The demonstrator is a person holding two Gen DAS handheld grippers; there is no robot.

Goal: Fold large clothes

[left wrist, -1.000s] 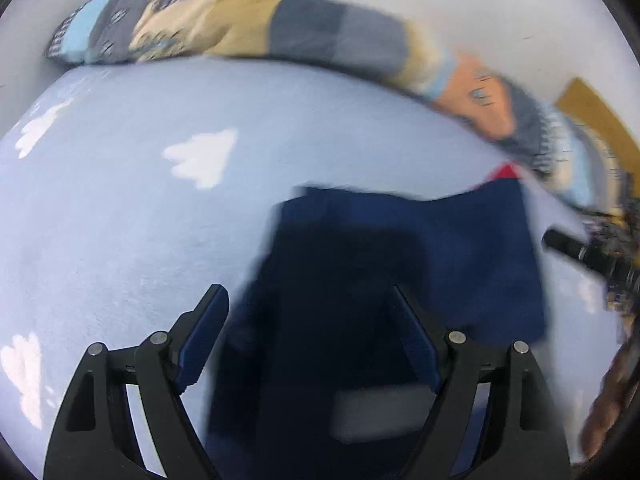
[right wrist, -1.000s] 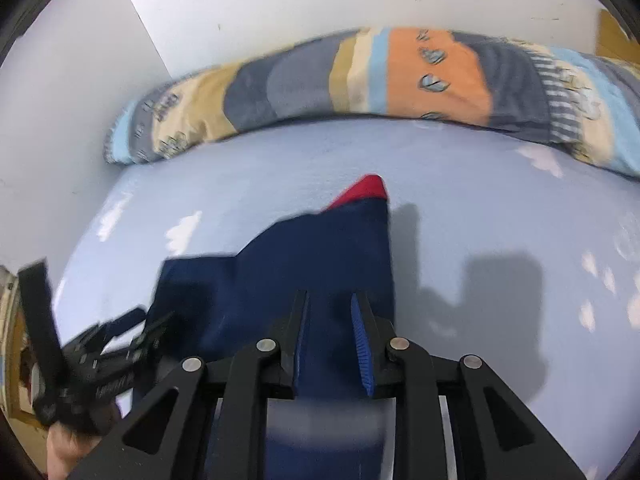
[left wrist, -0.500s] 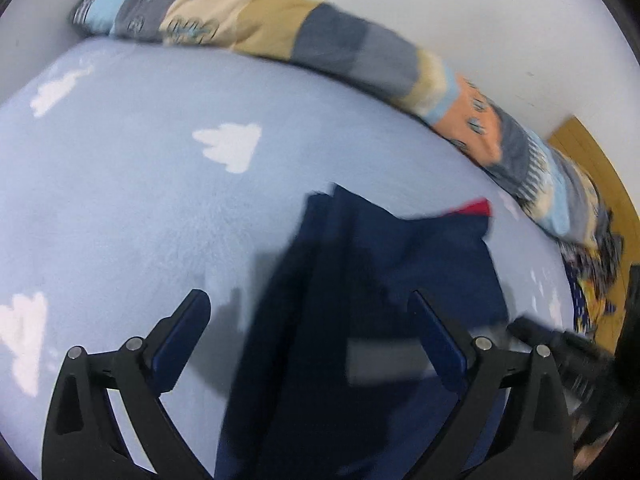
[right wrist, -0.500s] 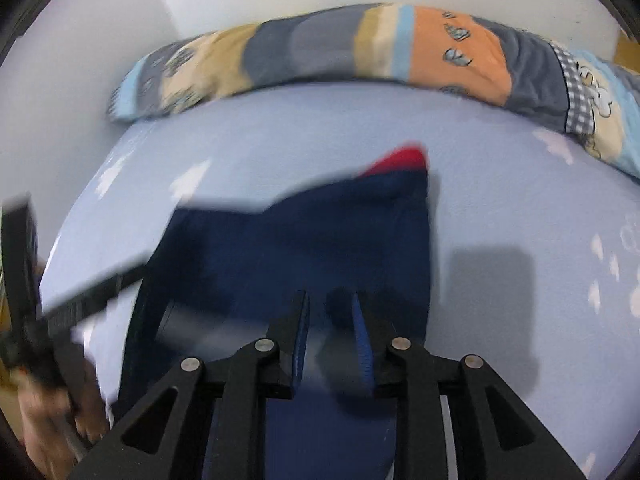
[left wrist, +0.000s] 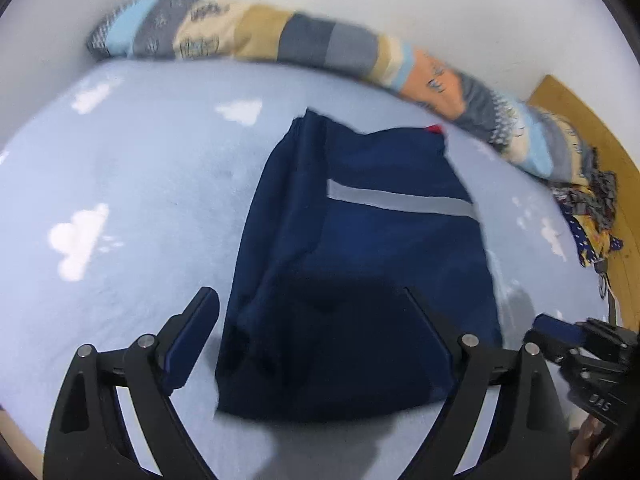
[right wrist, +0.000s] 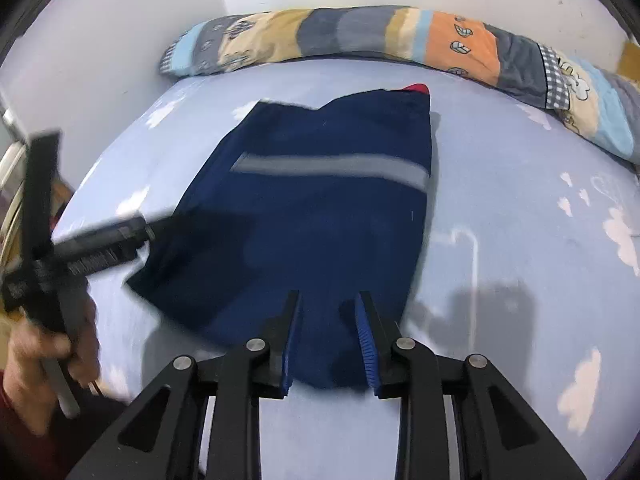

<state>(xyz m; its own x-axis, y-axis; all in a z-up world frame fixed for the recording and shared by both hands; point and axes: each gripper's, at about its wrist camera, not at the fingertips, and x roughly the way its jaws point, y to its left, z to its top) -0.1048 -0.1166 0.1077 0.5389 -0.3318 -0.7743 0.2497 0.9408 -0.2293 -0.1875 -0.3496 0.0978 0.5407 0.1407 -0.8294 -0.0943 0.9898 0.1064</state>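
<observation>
A navy garment (left wrist: 360,264) with a grey reflective stripe (left wrist: 400,200) and a red corner lies folded flat on the light blue bed sheet; it also shows in the right wrist view (right wrist: 320,220). My left gripper (left wrist: 312,320) is wide open and hangs above the garment's near edge, empty. My right gripper (right wrist: 328,332) is open, its jaws apart over the garment's near hem, holding nothing. The left gripper also shows at the left of the right wrist view (right wrist: 100,248), and the right one at the lower right of the left wrist view (left wrist: 580,344).
A long patchwork bolster pillow (right wrist: 360,36) lies along the white wall at the back. The sheet (left wrist: 120,200) has white cloud prints. Patterned cloth (left wrist: 588,220) is heaped by a wooden board (left wrist: 592,120) at the right.
The right gripper was shut on the garment and has opened, letting it go. The garment now lies flat with its stripe showing. Both grippers have drawn back toward the near edge.
</observation>
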